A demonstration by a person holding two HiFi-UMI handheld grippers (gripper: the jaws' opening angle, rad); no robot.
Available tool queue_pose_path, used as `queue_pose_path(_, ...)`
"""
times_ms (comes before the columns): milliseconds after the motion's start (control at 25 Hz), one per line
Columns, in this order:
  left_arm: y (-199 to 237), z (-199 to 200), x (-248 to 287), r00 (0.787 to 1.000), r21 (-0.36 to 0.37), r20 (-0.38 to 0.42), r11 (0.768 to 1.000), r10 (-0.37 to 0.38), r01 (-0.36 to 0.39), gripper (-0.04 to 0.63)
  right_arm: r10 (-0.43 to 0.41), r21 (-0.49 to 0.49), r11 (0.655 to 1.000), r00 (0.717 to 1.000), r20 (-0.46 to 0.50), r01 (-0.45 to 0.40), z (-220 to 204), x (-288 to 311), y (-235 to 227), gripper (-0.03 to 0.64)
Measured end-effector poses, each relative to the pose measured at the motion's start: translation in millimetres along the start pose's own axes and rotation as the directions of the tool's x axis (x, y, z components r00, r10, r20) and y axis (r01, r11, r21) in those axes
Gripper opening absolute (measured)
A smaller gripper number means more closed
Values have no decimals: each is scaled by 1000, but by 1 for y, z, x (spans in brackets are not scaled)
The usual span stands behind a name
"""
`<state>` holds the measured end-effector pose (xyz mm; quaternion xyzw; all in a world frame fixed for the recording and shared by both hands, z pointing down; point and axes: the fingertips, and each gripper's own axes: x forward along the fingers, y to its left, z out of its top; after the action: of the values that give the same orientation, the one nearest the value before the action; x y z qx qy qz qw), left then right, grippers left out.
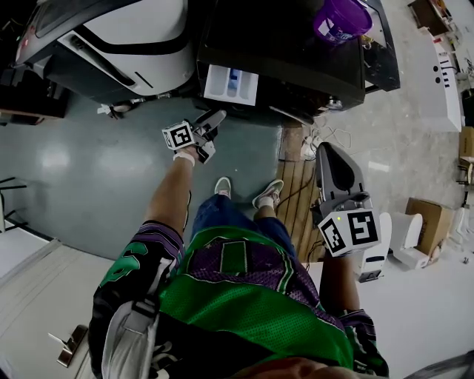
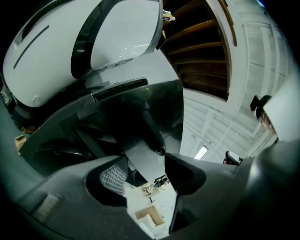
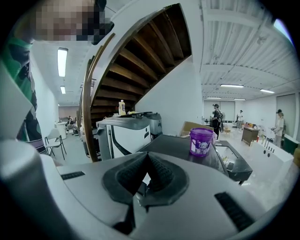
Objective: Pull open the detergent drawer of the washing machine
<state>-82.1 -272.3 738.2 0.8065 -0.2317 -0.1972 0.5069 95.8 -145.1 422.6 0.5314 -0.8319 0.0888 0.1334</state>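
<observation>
Left gripper (image 1: 213,120) (image 2: 149,176): held out level toward the front of the washing machine (image 1: 296,52), jaws wide apart, nothing between them. The ribbed pad shows on one finger (image 2: 112,179). It touches nothing; the tips sit near the detergent drawer (image 1: 231,84), just below it in the head view, with a gap.

The drawer stands out from the dark machine's front, at its left end. White tray, blue compartment inside, open to view.

Right gripper (image 1: 326,152) (image 3: 147,176): jaws together, pads meeting, empty. Held off to the person's right, well apart from the drawer, pointing slightly down. Its marker cube (image 1: 354,231) faces the head camera.

A purple tub (image 1: 341,18) (image 3: 201,141) sits on the washing machine's dark top (image 3: 183,149). A white and black machine (image 1: 126,29) (image 2: 122,33) (image 3: 124,133) stands just beside the washer on the left. A wooden staircase (image 3: 136,61) (image 2: 201,47) rises behind them.

The person's shoes (image 1: 222,185) are on the grey floor (image 1: 89,155), with wooden planks (image 1: 296,189) to their right. A cardboard box (image 1: 429,218) lies further right. People stand far back in the right gripper view, too small for detail.
</observation>
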Motion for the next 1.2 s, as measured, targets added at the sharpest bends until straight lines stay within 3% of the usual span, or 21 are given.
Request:
queue_pose_path(240,-12,-7,-5,999,-5,7,999,-38,38,222,7,3,1000,1000,-6,-7,-3,-1,2,3)
queue_pose_path(840,-9,-28,-34,999,16,-54,1000,3,-2,213,26,18,1000,1000,8,-26,-2,8,15,3)
queue_pose_path(1200,-57,-10,-45,997,169,-64,985,30,-19,212,37,13,999,997,74,-38,22,8,11,3)
